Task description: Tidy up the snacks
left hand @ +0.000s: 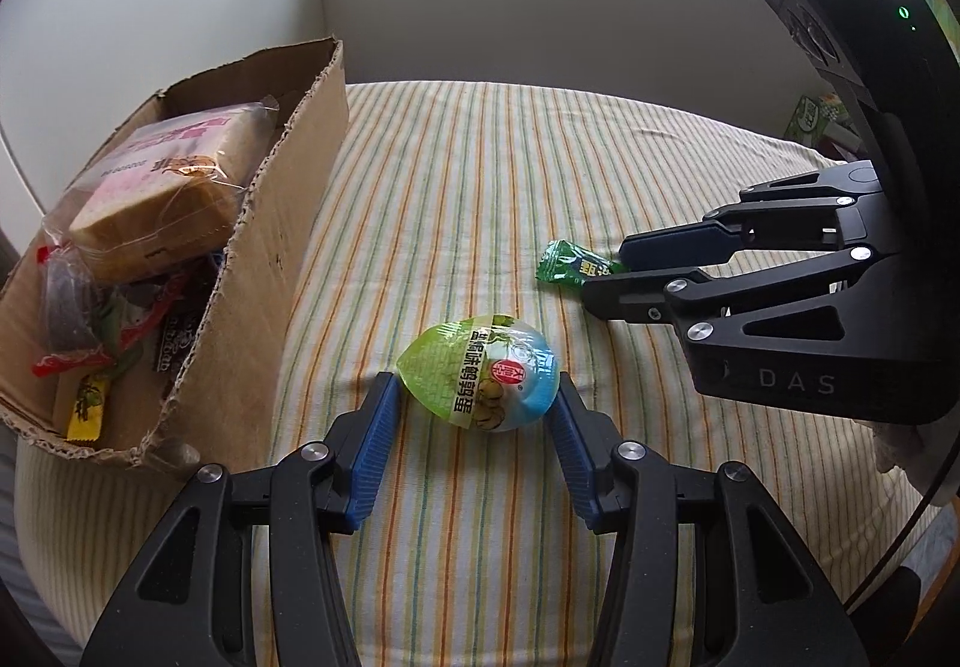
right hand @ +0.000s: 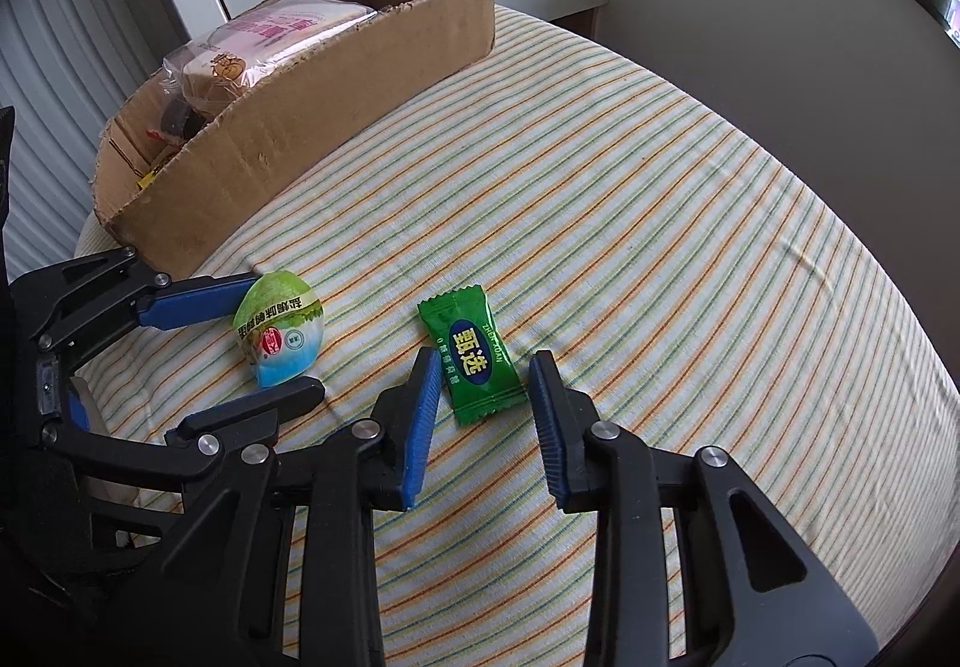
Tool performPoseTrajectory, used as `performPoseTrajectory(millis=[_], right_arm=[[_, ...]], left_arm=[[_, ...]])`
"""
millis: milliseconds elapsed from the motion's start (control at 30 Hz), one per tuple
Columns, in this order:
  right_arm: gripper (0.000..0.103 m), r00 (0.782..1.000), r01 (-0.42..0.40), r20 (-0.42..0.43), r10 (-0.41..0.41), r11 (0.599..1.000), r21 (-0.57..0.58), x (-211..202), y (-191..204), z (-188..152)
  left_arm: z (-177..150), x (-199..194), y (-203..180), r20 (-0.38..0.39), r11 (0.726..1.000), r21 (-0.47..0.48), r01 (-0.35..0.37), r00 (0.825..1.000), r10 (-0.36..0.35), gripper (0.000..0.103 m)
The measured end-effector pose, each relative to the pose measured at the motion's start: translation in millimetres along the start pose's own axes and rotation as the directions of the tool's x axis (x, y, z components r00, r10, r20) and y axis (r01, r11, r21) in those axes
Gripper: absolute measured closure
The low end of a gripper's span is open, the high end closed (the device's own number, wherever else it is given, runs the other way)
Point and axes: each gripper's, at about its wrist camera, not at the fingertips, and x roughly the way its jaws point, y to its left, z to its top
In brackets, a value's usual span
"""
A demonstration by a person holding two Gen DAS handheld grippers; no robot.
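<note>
At lower centre of the left view, my left gripper point(left hand: 474, 397) is spread, fingers straddling the egg pack point(left hand: 480, 371) on the striped worktop point(left hand: 480, 175). My right gripper point(right hand: 483, 373) is likewise released around the green candy point(right hand: 474, 356). At upper left, the box point(left hand: 264, 271) holds bread point(left hand: 174, 187) and other snacks

Striped woven cloth point(right hand: 660, 247), matt, slightly wrinkled. Cardboard box point(right hand: 336, 126): rough brown paperboard, torn corrugated edges. Egg-shaped snack pack point(left hand: 480, 379) and green candy wrapper point(right hand: 474, 355): glossy plastic film. Bread bag point(left hand: 168, 169): clear shiny plastic.
</note>
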Motion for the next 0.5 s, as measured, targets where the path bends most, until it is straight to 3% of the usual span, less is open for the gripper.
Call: performPoseTrajectory(millis=[367, 433, 500], right_arm=[[0.075, 1.000, 0.006, 0.008, -0.006, 1.000, -0.007, 1.7, 3.8, 5.3], [0.079, 1.000, 0.004, 0.012, -0.004, 1.000, -0.005, 0.5, 3.5, 5.4], [0.080, 1.000, 0.005, 0.012, -0.005, 1.000, -0.004, -1.3, 3.5, 4.2]], left_arm=[[-3.4, -4.7, 4.9, 0.017, 1.000, -0.012, 0.003, 1.000, -0.003, 0.067], [-2.2, -5.6, 6.0, 0.021, 1.000, -0.016, 0.002, 1.000, -0.002, 0.078], [-0.6, -5.4, 7.1, 0.023, 1.000, -0.015, 0.006, 1.000, -0.006, 0.078]])
